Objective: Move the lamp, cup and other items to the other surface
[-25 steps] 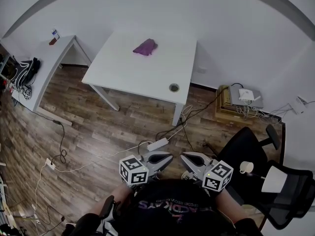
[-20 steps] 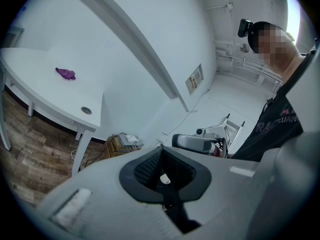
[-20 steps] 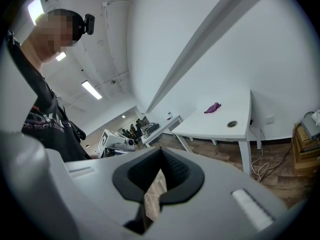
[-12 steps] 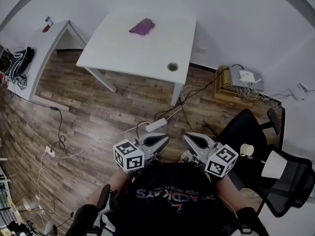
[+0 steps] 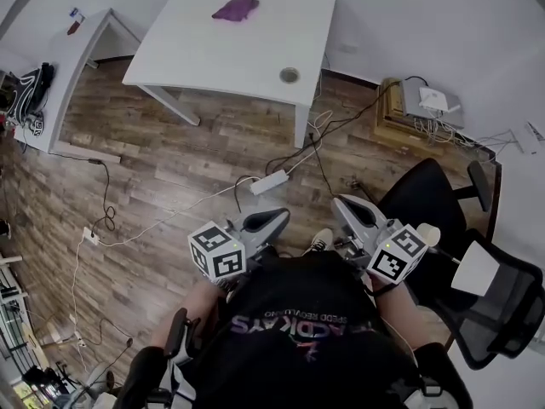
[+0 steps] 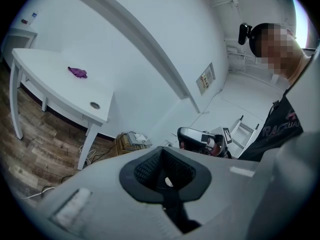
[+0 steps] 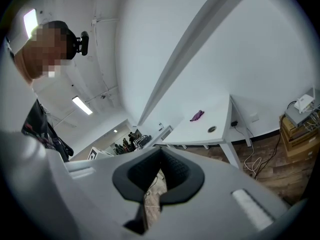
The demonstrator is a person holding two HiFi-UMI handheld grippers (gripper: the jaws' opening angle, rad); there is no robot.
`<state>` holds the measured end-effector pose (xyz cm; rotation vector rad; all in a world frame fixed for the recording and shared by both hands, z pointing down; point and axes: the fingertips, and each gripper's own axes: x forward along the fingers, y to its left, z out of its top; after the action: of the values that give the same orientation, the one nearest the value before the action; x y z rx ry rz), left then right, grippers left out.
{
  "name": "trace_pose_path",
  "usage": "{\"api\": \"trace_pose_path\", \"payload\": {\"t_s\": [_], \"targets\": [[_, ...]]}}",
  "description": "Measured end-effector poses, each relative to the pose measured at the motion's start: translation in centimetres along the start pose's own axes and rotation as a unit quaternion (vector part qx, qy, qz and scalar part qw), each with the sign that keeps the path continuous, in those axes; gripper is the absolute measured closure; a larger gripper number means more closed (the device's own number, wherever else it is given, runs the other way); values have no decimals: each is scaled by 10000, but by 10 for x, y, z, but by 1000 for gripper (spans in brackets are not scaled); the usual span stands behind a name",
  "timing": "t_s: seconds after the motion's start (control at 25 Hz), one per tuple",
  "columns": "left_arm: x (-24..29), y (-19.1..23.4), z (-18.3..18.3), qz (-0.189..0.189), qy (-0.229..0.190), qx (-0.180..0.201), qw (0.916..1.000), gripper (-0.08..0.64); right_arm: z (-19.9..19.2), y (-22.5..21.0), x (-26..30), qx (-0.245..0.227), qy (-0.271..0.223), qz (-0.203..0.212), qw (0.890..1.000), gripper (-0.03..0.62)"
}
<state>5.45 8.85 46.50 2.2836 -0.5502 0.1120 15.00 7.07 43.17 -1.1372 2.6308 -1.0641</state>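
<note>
Though left tool (image 5: 274, 219) and right tool (image 5: 344, 204) sit closed (both empty), cup (image 5: 433, 234) partly behind the latter

Purple cloth (image 5: 235, 8) on white table (image 5: 213, 58); cup (image 5: 428, 233), lamp (image 5: 475, 269) beside black chair (image 5: 426, 194) at right.

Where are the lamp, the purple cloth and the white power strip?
lamp (image 5: 475, 269): head view, on its white shade.
purple cloth (image 5: 236, 8): head view, on the middle of the cloth.
power strip (image 5: 269, 181): head view, on the middle of its white body.
</note>
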Motion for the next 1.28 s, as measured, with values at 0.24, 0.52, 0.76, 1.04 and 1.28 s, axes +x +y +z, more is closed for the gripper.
{"api": "trace_pose_path", "payload": {"t_s": [0.24, 0.52, 0.76, 1.04, 1.28], "targets": [[10, -14, -13, 365, -251, -146, 9989, 561, -4, -14, -16, -19, 267, 311, 9992, 588], [-1, -13, -26, 616, -362, -325, 9969, 561, -3, -22, -14, -50, 408, 373, 9985, 586], [-14, 8, -6, 444, -421, -250, 9978, 561, 6, -16, 16, -180, 322, 217, 9991, 564], [-46, 53, 32, 182, -366, -172, 9990, 561, 22, -4, 71, -233, 47, -142, 9996, 548], [-85, 97, 53, 95, -369, -219, 9990, 561, 19, 7, 126, -201, -2, -349, 9992, 541]]}}
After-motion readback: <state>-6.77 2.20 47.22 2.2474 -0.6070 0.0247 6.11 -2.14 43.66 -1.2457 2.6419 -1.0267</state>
